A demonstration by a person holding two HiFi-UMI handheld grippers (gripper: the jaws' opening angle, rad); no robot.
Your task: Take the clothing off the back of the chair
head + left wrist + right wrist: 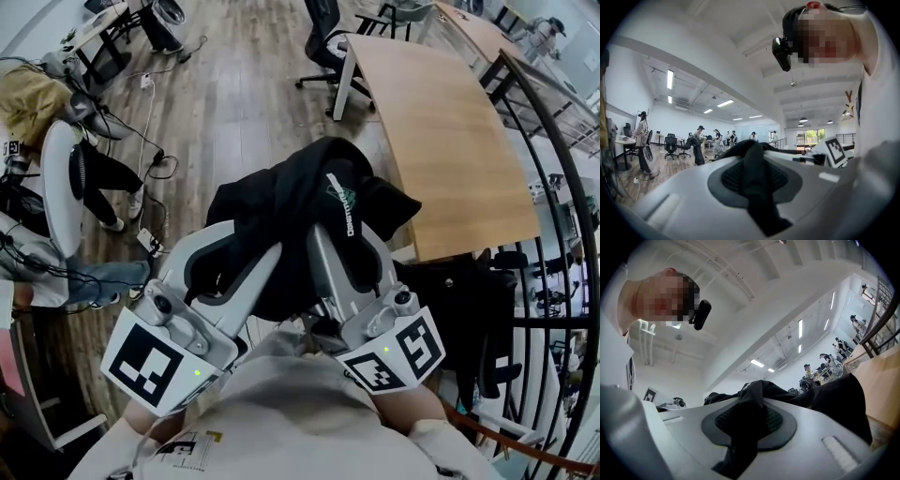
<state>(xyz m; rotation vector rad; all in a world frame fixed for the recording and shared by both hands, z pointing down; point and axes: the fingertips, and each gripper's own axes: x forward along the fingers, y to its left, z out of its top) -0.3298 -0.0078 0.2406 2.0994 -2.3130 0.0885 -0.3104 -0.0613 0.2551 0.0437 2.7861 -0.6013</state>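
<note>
grey left tongs [246, 272] and right tongs [330, 255] stand side by side just in front of the person's chest. both pairs of jaws are nearly closed, and each pinches a fold of the black clothing [300, 202]; each gripper view shows dark cloth squeezed across the pads. the garment is held up in the air, bunched over and between the two, with a green-and-white logo facing up. past it lie the wooden floor [225, 103] and the light wooden desk [450, 141] at right, with an office chair [323, 42] farther off.
</note>
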